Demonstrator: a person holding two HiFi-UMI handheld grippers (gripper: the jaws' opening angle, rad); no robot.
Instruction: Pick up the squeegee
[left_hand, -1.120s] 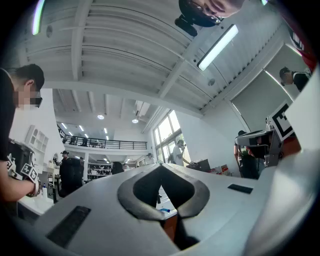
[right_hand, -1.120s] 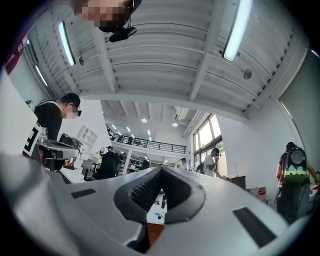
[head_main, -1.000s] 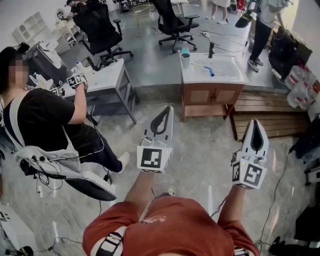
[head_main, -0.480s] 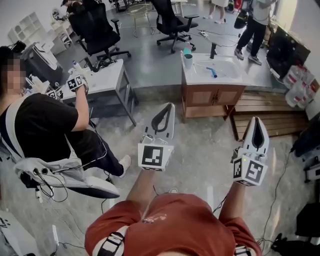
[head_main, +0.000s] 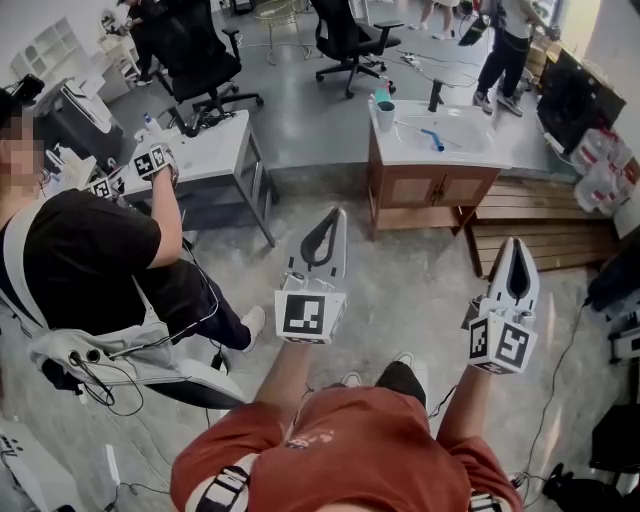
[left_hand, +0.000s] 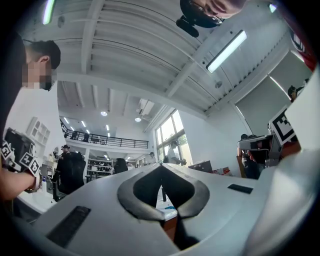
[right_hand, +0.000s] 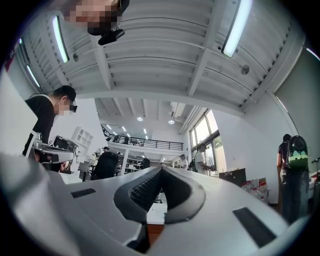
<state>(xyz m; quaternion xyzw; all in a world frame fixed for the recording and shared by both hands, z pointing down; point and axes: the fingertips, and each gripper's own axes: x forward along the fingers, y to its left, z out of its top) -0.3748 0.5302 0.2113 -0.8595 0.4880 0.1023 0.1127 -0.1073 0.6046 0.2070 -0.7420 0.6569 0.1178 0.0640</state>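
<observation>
Hand-held grippers (head_main: 335, 213) (head_main: 514, 243) closed, possible squeegee (head_main: 432, 139) on counter (head_main: 472, 152)

Ahead of you: bench (head_main: 478, 156), white top with a sunken basin on a wooden cabinet, standing on the grey floor (head_main: 400, 290). On the top, far left corner, a cup (head_main: 385, 113); black faucet (head_main: 435, 97) at the far edge. Blue squeegee (head_main: 432, 139) lies in the basin, apart from both. Right of the bench, a low wooden platform (head_main: 545, 235) sits on the floor. To your left, a white table (head_main: 215, 150); beyond it, black office chairs (head_main: 205, 60) on the floor.
</observation>
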